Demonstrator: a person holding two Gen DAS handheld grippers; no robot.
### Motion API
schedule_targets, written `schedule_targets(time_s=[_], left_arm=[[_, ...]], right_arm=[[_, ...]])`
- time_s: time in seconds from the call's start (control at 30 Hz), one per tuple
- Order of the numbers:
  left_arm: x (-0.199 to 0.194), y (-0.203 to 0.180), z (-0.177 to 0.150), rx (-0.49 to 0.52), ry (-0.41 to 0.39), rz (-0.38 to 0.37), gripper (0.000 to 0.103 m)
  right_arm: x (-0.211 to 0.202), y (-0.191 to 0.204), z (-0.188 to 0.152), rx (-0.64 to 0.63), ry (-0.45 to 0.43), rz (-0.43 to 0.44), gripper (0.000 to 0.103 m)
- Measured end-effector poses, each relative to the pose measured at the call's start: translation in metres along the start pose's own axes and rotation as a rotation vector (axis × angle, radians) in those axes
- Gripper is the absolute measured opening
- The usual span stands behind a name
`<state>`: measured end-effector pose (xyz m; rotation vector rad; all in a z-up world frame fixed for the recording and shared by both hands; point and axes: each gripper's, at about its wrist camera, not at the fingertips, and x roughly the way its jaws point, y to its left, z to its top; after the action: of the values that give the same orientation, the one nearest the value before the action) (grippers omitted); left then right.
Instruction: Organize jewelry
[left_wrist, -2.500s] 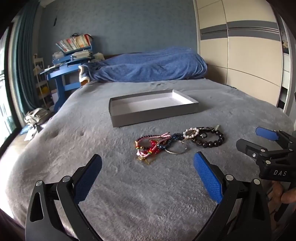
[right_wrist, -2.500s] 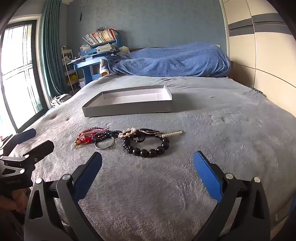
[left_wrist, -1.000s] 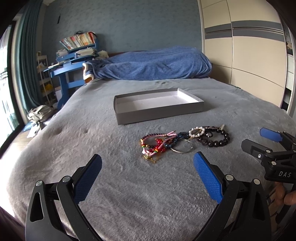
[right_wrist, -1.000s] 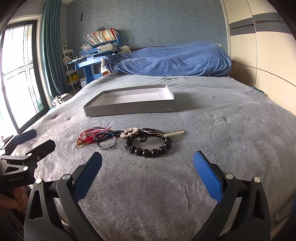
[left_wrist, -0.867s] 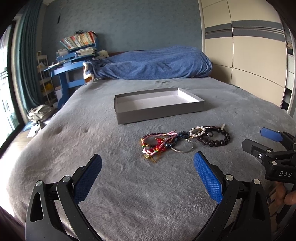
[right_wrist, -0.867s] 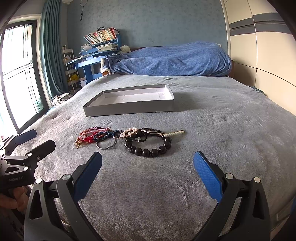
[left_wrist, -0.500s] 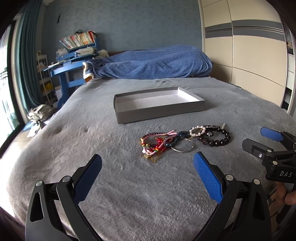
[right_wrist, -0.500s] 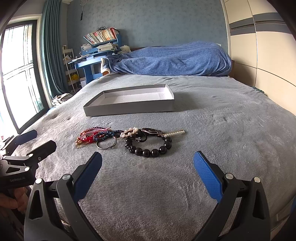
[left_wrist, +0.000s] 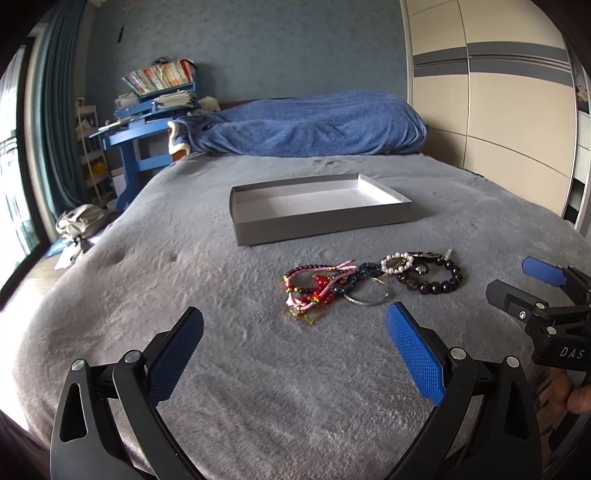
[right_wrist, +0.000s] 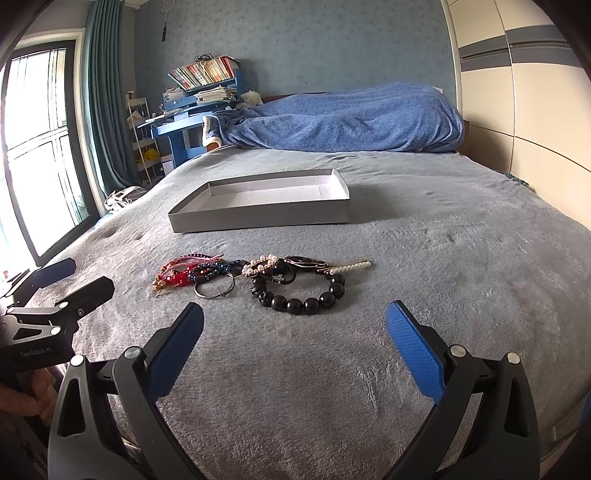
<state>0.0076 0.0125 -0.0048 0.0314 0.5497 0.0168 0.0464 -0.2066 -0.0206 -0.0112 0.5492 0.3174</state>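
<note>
On the grey plush bed cover (left_wrist: 184, 266), the left gripper (left_wrist: 295, 336) hovers with jaws spread wide. Ahead lies the tangled pile of beaded bracelets (left_wrist: 369, 280), near the shallow grey cardboard tray (left_wrist: 317, 221). The right gripper (right_wrist: 295, 332) gapes likewise, holding nothing.

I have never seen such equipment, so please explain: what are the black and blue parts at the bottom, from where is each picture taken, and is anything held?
There is no robot. A person holds one two-finger tool in each hand, with a camera looking forward along the fingers. One picture is from the left gripper, the other from the right gripper; each also shows the other at its edge. Both are open and hold nothing. On the grey bed cover lies a cluster of bracelets, including a black bead bracelet. Behind it is an empty grey tray.
</note>
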Motion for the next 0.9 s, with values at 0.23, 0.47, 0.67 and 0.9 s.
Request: schedule_targets(time_s=[0.23,0.47,0.67,0.9], left_arm=[[-0.001,-0.003,0.000,-0.002,-0.005,-0.005,0.098],[0.002,-0.003,0.000,0.000,0.022,-0.001,0.098],[0.005,-0.005,0.003,0.001,0.040,-0.008,0.098],[0.015,0.005,0.009,-0.032,0.047,0.001,0.098]], right_arm=[[0.000,0.000,0.000,-0.005,0.004,0.000,0.098],[0.004,-0.002,0.002,0.002,0.013,0.001,0.098],[0.007,-0.006,0.004,0.029,0.031,0.013,0.098],[0.013,-0.007,0.008,0.030,0.055,0.026,0.098]])
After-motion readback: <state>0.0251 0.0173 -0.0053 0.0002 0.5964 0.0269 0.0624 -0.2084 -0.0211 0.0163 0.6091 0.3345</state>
